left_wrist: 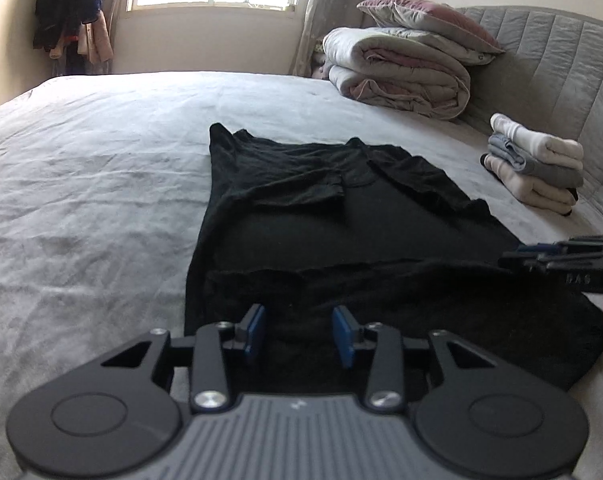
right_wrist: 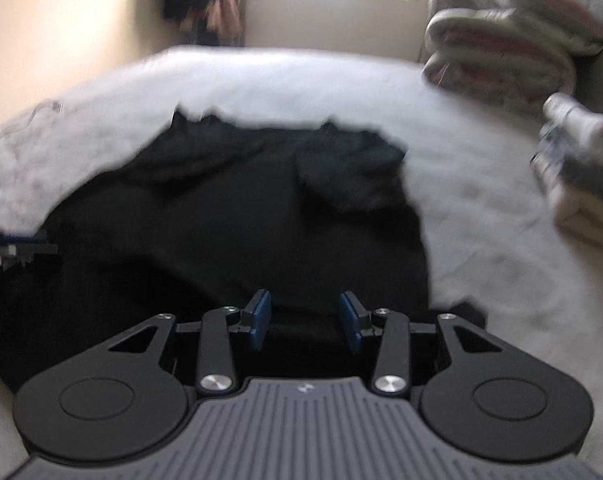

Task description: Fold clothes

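Observation:
A black T-shirt (left_wrist: pixel 341 232) lies flat on the grey bed (left_wrist: pixel 81 200), both sleeves folded in over the body and its near hem doubled over. My left gripper (left_wrist: pixel 299 334) is open and empty above the hem's left part. My right gripper (right_wrist: pixel 305 316) is open and empty above the hem's right part; it also shows at the right edge of the left wrist view (left_wrist: pixel 513 258). The right wrist view is blurred; the shirt (right_wrist: pixel 241 220) fills its middle, and the left gripper (right_wrist: pixel 25 246) shows at its left edge.
A stack of folded clothes (left_wrist: pixel 537 164) sits at the right by the padded headboard (left_wrist: pixel 561 68). Rolled quilts and a pillow (left_wrist: pixel 405 64) lie at the far right. Dark clothes hang in the far left corner (left_wrist: pixel 69 8) beside the window.

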Demonstrator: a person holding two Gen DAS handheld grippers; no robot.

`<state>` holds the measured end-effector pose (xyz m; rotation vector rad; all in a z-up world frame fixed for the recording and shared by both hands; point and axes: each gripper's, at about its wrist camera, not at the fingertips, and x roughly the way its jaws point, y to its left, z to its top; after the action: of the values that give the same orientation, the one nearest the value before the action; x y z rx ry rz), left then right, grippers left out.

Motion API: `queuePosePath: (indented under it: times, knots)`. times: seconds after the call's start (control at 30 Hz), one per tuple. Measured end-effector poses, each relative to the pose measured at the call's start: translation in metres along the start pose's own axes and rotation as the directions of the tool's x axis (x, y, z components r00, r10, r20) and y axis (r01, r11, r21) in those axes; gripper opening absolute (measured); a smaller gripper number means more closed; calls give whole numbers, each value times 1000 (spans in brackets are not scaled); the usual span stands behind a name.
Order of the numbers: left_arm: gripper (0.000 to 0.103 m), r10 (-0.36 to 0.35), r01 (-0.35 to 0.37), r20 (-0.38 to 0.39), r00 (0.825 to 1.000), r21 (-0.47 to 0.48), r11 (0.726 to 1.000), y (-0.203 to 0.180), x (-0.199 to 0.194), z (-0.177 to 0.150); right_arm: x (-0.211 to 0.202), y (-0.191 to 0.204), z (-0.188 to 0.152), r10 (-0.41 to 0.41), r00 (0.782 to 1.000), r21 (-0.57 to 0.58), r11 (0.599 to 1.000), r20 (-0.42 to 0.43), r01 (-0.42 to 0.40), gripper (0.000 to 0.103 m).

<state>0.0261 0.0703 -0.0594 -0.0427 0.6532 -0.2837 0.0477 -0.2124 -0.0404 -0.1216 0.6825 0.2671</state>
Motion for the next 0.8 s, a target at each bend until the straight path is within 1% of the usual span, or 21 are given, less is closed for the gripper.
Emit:
queuePosePath:
  times: [0.07, 0.1, 0.13, 0.2, 0.23, 0.27, 0.33, 0.43, 0.5, 0.67, 0.73, 0.77, 0.8]
  knots:
    - [39, 3, -3, -7, 1000, 6, 1000, 0, 1, 0, 1, 3, -1, -6, 1000, -18, 1000, -2, 6, 42]
    - [39, 4, -4, -11, 1000, 8, 1000, -1, 2, 0, 1, 5, -2, -9, 1000, -27, 1000, -2, 8, 37]
    - [40, 6, -6, -13, 1000, 10, 1000, -1, 2, 0, 0, 6, -2, -4, 1000, -33, 999, -2, 4, 25]
    - [40, 9, -8, -14, 1000, 15, 1000, -2, 2, 0, -2, 10, -2, 6, 1000, -43, 999, -3, -6, 11]
    - [40, 10, -10, -14, 1000, 18, 1000, -2, 2, 0, -2, 13, -3, -3, 1000, -59, 998, 1, 3, 8]
    - [40, 11, -11, -14, 1000, 20, 1000, -2, 2, 0, -2, 16, -4, -13, 1000, -77, 997, 6, 14, 7]
    - [40, 12, -11, -15, 1000, 21, 1000, -2, 2, 0, -3, 19, -5, -47, 998, -94, 994, 45, 51, 5]
    - [40, 14, -13, -17, 1000, 23, 1000, -3, 2, 0, -5, 22, -6, -97, 990, -115, 987, 106, 110, 4]
    - [41, 16, -15, -17, 1000, 28, 999, -3, 2, 0, -7, 24, -6, -141, 974, -135, 977, 177, 166, 4]
    - [43, 19, -18, -19, 1000, 35, 999, -5, 2, 0, 4, 21, -9, -163, 974, -140, 973, 159, 186, 7]
    - [43, 20, -19, -16, 1000, 29, 999, -5, 1, 1, 0, 20, -8, -165, 972, -128, 974, 167, 187, 19]
    - [43, 23, -23, -14, 1000, 26, 999, -5, 1, 1, -5, 20, -6, -155, 972, -121, 977, 178, 178, 21]
    - [43, 27, -26, -12, 1000, 23, 999, -4, 1, 1, -10, 20, -5, -145, 971, -113, 979, 189, 168, 29]
